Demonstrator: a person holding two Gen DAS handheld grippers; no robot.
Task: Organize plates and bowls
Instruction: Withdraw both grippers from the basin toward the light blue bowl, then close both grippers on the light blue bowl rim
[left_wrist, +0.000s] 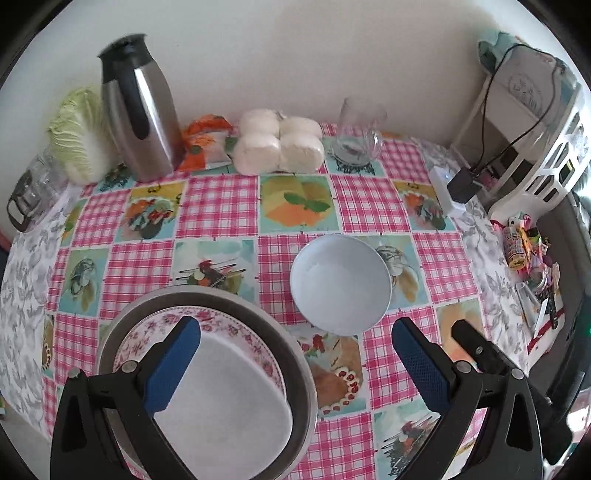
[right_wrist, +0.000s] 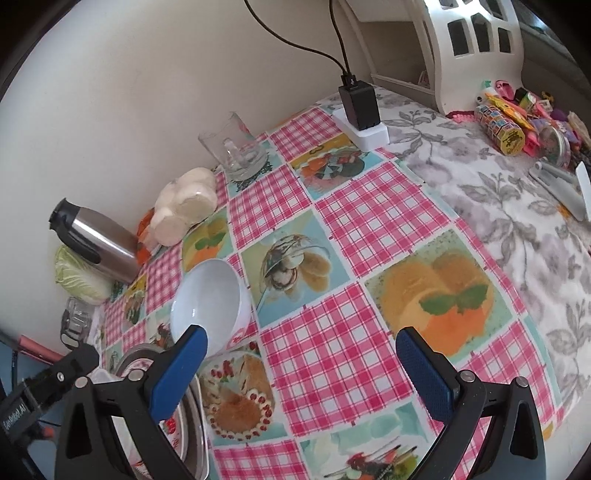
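Home dining table (left_wrist: 218, 206) (thermos (left_wrist: 138, 110), cabbage (left_wrist: 79, 136) etc.)

Both grippers' jaws wide apart

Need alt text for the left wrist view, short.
Open left gripper hovers above a checked tablecloth, its jaws wide apart. An empty white bowl sits ahead, beside a floral plate stacked in a metal pan. A steel thermos stands by the wall.

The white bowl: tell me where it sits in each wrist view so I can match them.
Left wrist view: white bowl sits centre, just right of the stacked floral plate, between the open fingers.
Right wrist view: white bowl appears lower left, just above the left fingertip.
Shared landmark: the steel thermos by the wall.
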